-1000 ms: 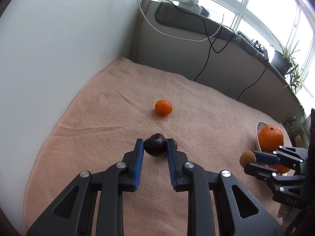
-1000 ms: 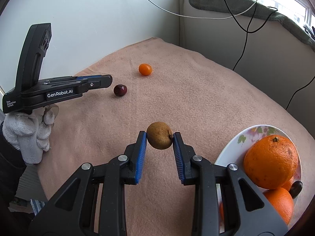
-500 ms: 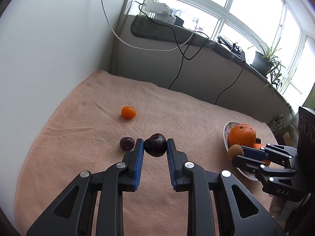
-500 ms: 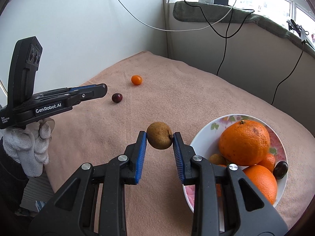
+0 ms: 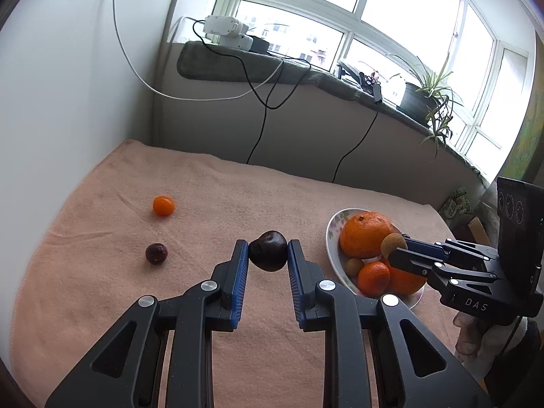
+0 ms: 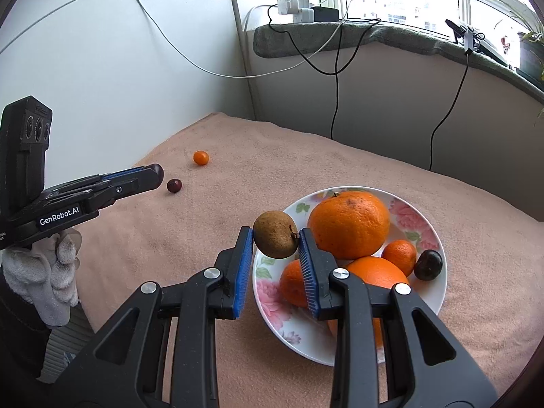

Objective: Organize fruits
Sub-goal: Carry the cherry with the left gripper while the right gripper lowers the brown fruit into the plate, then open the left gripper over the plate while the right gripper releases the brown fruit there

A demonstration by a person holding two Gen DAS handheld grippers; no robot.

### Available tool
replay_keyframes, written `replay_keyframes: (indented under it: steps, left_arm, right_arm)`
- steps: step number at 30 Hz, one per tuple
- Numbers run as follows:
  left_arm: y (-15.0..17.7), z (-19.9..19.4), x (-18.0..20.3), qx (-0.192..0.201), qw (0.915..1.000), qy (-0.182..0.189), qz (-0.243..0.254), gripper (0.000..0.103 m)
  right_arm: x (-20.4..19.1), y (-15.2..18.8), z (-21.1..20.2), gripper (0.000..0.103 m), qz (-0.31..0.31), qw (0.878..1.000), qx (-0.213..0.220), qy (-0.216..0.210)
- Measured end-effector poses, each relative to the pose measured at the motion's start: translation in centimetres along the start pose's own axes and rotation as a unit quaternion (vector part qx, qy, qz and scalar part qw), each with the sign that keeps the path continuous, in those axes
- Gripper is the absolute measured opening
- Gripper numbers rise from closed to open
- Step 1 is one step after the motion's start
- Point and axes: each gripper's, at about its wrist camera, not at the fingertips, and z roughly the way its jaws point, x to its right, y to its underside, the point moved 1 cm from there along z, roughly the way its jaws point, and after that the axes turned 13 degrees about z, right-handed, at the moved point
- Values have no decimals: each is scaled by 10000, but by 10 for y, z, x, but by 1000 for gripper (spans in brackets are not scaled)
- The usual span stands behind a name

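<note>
My left gripper (image 5: 268, 253) is shut on a dark plum (image 5: 268, 251), held above the pink towel. My right gripper (image 6: 276, 238) is shut on a brown round fruit (image 6: 275, 234), held over the near left rim of the floral plate (image 6: 413, 210). The plate holds a large orange (image 6: 348, 224), smaller oranges (image 6: 399, 256) and a dark plum (image 6: 427, 264). A small orange fruit (image 5: 163, 205) and a second dark plum (image 5: 156, 253) lie on the towel at the left; both also show in the right wrist view (image 6: 201, 157), (image 6: 174, 185). The plate also shows in the left wrist view (image 5: 331, 234).
The pink towel (image 5: 204, 187) covers the table. A white wall (image 5: 68, 102) stands at the left, and a low wall with hanging cables (image 5: 258, 129) runs along the back under a windowsill. Potted plants (image 5: 428, 98) stand on the sill at the right.
Both grippers have risen and swung right toward the plate with their fruits. The right gripper now holds the brown fruit over the plate's rim.
</note>
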Motion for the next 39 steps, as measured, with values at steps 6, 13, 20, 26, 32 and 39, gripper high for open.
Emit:
replay_keyframes:
  steps: [6, 13, 20, 26, 32, 39]
  left_arm:
    - [-3, 5, 20, 2, 9999, 144, 95, 22]
    - [-7, 15, 41, -29, 9993, 316, 201, 22]
    - [-11, 27, 57, -104, 9984, 473, 278, 22]
    - [-15, 36, 73, -152, 9970, 651, 378, 22]
    - [-19, 45, 90, -207, 9950, 848, 482, 22]
    - [-23, 55, 106, -263, 9928, 1014, 578, 22]
  right_arm:
    - [24, -4, -15, 29, 230, 9995, 181, 114]
    - [47, -8, -30, 29, 425, 9982, 326, 253]
    - [67, -13, -32, 29, 596, 9970, 364, 327]
    - [81, -16, -25, 29, 738, 9962, 315, 331]
    - [91, -18, -15, 29, 821, 9959, 237, 311]
    - [98, -22, -6, 29, 941, 9952, 134, 244]
